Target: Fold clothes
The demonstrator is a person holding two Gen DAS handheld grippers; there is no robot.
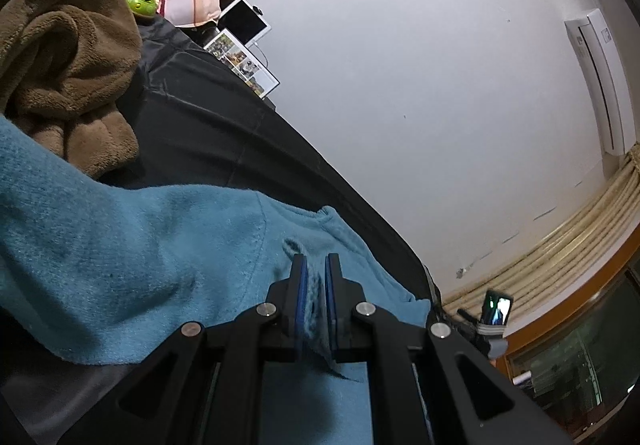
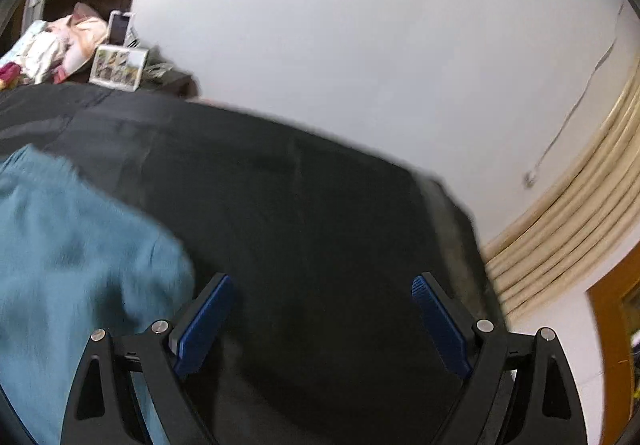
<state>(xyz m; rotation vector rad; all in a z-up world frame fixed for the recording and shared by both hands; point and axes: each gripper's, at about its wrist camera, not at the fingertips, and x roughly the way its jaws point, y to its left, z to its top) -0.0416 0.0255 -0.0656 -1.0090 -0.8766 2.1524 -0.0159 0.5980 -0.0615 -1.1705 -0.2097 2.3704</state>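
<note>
Left gripper [image 1: 316, 265] tilts down, clamped on a fold of the blue fleece [image 1: 140, 245]; right gripper [image 2: 322, 285] gapes wide over black sheet [image 2: 320, 205]

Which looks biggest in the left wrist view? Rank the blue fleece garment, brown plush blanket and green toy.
1. Blue fleece garment, though it lies nearest the camera, so its lead is unsure.
2. Brown plush blanket.
3. Green toy, clearly smallest.

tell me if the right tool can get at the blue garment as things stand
Probably yes. The right tool is open and empty over the black sheet, with the blue garment beside its left finger and nothing between them. The left tool already pinches another part of it.
</note>
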